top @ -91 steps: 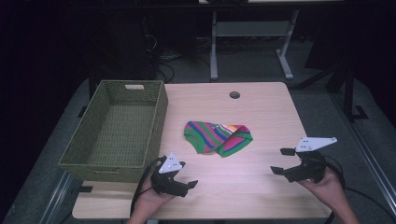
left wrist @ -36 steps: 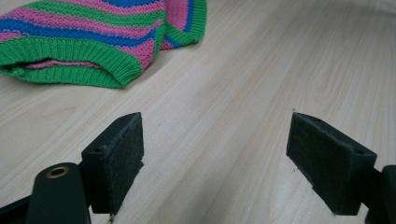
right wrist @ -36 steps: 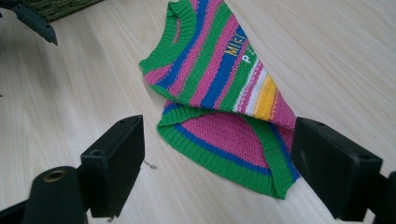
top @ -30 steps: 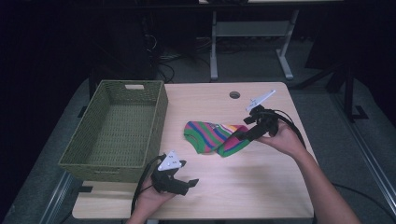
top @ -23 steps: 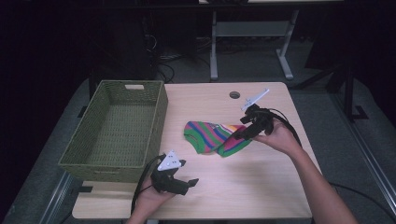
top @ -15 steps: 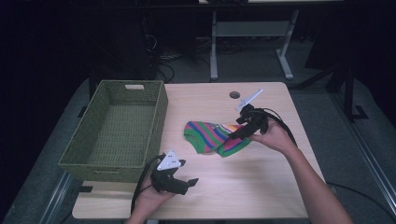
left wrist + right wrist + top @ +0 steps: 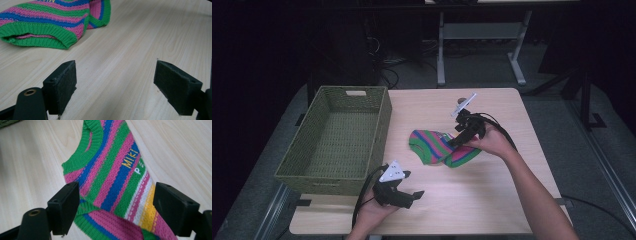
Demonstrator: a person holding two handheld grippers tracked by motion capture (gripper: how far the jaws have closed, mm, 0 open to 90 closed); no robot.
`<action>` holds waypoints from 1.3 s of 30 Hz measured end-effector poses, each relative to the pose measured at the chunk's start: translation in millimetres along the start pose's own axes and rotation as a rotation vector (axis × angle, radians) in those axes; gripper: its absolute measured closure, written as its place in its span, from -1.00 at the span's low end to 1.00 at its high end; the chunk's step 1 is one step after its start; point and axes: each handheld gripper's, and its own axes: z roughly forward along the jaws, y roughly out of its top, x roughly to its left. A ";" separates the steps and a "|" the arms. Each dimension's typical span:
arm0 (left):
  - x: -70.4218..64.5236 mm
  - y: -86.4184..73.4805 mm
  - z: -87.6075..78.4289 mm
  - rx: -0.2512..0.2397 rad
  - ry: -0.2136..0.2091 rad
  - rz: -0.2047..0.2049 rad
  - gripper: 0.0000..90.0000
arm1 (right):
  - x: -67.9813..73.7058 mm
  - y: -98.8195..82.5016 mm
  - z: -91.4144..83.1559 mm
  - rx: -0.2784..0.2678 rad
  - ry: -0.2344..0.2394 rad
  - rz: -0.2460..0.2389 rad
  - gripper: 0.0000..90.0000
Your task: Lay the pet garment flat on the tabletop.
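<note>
A small striped knitted sweater (image 7: pixel 439 147) in green, pink and blue lies crumpled mid-table, with yellow lettering on it (image 7: pixel 130 158). My right gripper (image 7: pixel 457 140) hovers just over the sweater's right part, open, its jaws straddling the knit (image 7: pixel 115 190) without closing on it. My left gripper (image 7: pixel 412 196) rests near the table's front edge, open and holding nothing. The sweater's green hem (image 7: pixel 42 40) lies ahead of it to the left, well clear of its pads (image 7: pixel 66 83).
A green woven basket (image 7: pixel 319 165) stands at the table's left, close to my left hand. A dark round grommet (image 7: pixel 460 101) sits in the tabletop behind the right gripper. Bare wood (image 7: pixel 502 200) spreads at the front right.
My right gripper travelled from the front right corner up to the sweater, then crept left and down onto it. The left gripper has stayed put.
</note>
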 end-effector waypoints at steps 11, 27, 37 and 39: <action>-0.1 0.3 0.9 0.004 -0.005 0.007 -0.60 | -9.8 0.4 24.5 0.029 0.006 0.020 -0.50; -0.4 -0.4 1.2 0.007 -0.012 0.001 -0.60 | -7.0 1.3 51.7 0.125 -0.025 -0.003 -0.41; -0.3 -0.7 1.4 0.011 -0.014 0.002 -0.60 | -4.1 0.9 60.4 0.166 -0.045 0.006 -0.29; -1.1 -0.4 2.3 0.012 -0.017 0.004 -0.60 | -3.1 1.0 60.6 0.169 -0.049 0.012 -0.23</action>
